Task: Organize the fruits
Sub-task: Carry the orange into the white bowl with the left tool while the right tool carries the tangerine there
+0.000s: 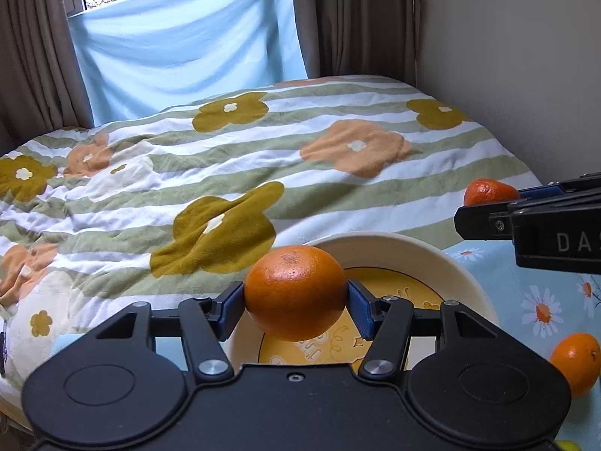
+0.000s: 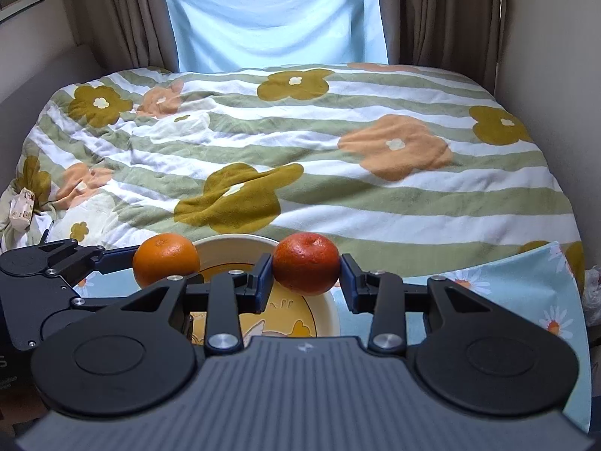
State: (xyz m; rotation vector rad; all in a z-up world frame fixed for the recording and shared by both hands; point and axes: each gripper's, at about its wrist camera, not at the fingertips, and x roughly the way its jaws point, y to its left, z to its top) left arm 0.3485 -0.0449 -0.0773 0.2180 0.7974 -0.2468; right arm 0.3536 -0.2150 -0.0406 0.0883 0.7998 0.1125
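Note:
My left gripper (image 1: 296, 293) is shut on a bright orange (image 1: 295, 293), which hangs over the near left rim of a cream bowl (image 1: 469, 282) with a yellow printed bottom. In the right wrist view, my right gripper (image 2: 305, 267) is shut on a darker, reddish orange (image 2: 306, 263) above the bowl's (image 2: 233, 242) right side. The left gripper's orange (image 2: 166, 259) shows there at the bowl's left rim. A third orange (image 1: 576, 362) lies on the daisy cloth to the right of the bowl. No fruit shows inside the bowl.
The bowl stands on a light blue daisy-print cloth (image 2: 526, 282). Beyond it spreads a bed with a striped, flowered quilt (image 2: 300, 131). Brown curtains and a blue sheet hang at the back, and a wall (image 1: 526, 75) stands close on the right.

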